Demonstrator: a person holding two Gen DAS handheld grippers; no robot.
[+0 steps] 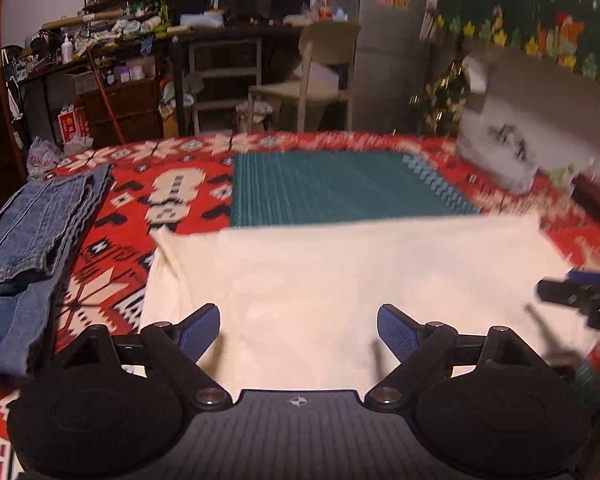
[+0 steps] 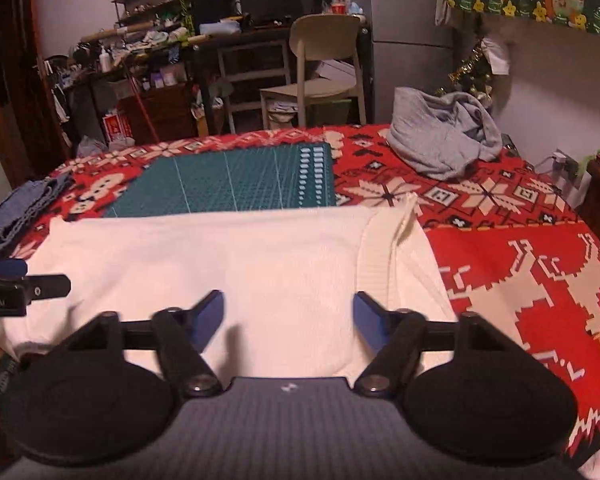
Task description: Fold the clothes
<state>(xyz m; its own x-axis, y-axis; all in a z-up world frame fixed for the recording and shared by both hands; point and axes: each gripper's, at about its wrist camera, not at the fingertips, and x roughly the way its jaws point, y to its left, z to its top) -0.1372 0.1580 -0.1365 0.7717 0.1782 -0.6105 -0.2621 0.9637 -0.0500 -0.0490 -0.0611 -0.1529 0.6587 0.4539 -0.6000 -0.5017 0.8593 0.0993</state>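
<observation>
Two wrist views of a white sweater (image 2: 204,264) lying flat on the patterned cloth (image 2: 500,248), its far edge overlapping the near edge of the green mat (image 2: 228,184). We see the left gripper (image 1: 299,330) and the right gripper (image 2: 288,320) side by side above the sweater's near part, both with jaws apart and nothing between the pads; no fabric is pinched. Left of the mat lie folded jeans (image 1: 32,220); right of it and further back sits a grey garment (image 2: 444,140) in a heap. We judge the sweater a soft, light knit that will drape and sag rather than hold shape, and may stretch if dragged. The ribbed band (image 2: 384,248) near the mat's right corner looks firmer. We would take hold at two near-edge corners, pinching both layers, and lift evenly toward the mat.
</observation>
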